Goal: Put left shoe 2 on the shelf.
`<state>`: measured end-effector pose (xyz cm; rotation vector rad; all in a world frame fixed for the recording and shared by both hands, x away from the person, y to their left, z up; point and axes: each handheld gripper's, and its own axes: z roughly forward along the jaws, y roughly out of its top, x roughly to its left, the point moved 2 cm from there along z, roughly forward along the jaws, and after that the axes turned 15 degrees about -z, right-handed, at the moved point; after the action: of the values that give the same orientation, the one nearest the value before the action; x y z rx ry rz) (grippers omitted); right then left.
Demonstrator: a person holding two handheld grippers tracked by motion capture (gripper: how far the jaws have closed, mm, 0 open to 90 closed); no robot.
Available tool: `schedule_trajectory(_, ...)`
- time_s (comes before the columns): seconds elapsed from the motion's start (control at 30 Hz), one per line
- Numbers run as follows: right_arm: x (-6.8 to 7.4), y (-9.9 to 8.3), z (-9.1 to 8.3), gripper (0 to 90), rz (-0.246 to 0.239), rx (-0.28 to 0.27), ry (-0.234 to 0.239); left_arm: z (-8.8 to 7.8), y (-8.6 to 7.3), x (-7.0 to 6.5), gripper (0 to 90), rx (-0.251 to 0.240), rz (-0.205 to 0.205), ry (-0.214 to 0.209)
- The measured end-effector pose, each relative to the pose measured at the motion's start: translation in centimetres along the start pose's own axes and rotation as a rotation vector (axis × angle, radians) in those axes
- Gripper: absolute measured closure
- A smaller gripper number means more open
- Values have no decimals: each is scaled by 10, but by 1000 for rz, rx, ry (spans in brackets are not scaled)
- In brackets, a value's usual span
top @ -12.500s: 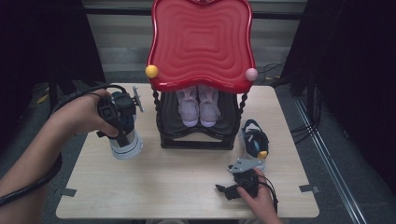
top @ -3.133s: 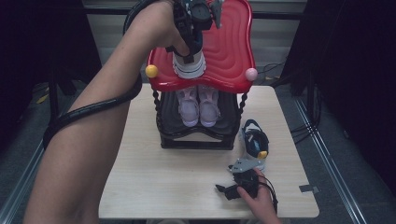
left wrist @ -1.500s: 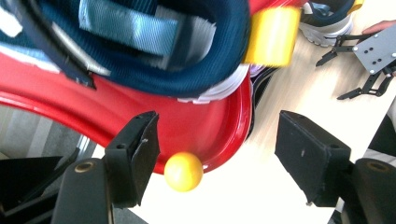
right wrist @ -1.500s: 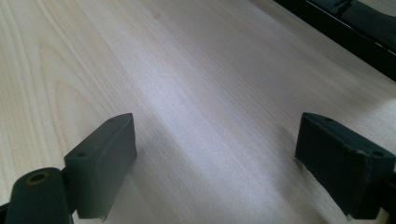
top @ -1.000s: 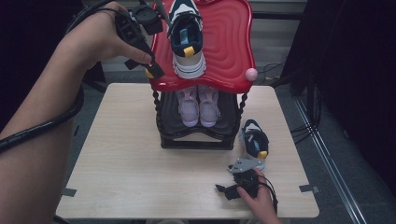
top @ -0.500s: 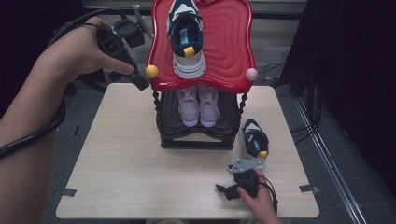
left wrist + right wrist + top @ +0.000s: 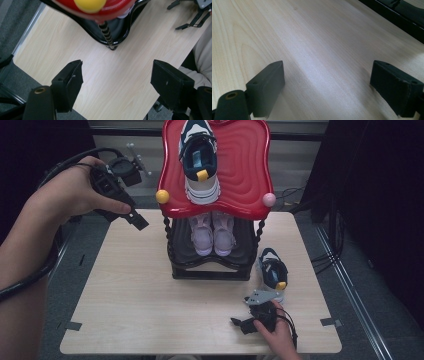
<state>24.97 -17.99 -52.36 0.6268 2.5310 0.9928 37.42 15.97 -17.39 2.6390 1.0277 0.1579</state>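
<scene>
Nearest the person, the right gripper [image 7: 248,319] rests on the pale wood-grain table [image 7: 140,300], its blunt black fingers [image 7: 265,86] spread wide over bare, smooth laminate with nothing between them. Just beyond it a small navy-and-white shoe [image 7: 273,272] with a yellow toggle stands on the table beside the rack's right front corner. The rack [image 7: 210,265] is glossy black at the base with twisted, rope-like posts, and a pair of pale pink shoes [image 7: 212,231] sits on its lower shelf. Its top is a shiny red tray [image 7: 245,170] with wavy, rippled ridges and a scalloped outline, a yellow ball [image 7: 162,196] at its left front corner and a pink ball [image 7: 269,199] at the right. The matching navy-and-white shoe [image 7: 199,162] lies on that tray, toe toward the person. Off the table's far left corner, the left gripper [image 7: 132,217] hangs in the air, its square black fingers [image 7: 68,85] spread apart and empty above the table edge.
</scene>
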Motion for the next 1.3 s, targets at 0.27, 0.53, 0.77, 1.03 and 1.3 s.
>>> schedule_trajectory(0.27, 0, 0, 0, 114, 1, 1, -1, 14, -19, 3, 250, 1, -9, -12)
schedule_trajectory(0.53, 0, 0, 0, 114, 2, 2, 0, 34, -35, 5, 253, 3, -17, -35)
schedule_trajectory(0.77, 0, 0, 0, 113, 1, -2, -2, 54, -47, 3, 255, 8, -21, -59)
schedule_trajectory(1.03, 0, 0, 0, 113, 1, -2, -2, 75, -59, 4, 255, 19, -30, -85)
schedule_trajectory(1.3, 0, 0, 0, 113, 1, -2, -2, 100, -73, 8, 256, 33, -37, -91)
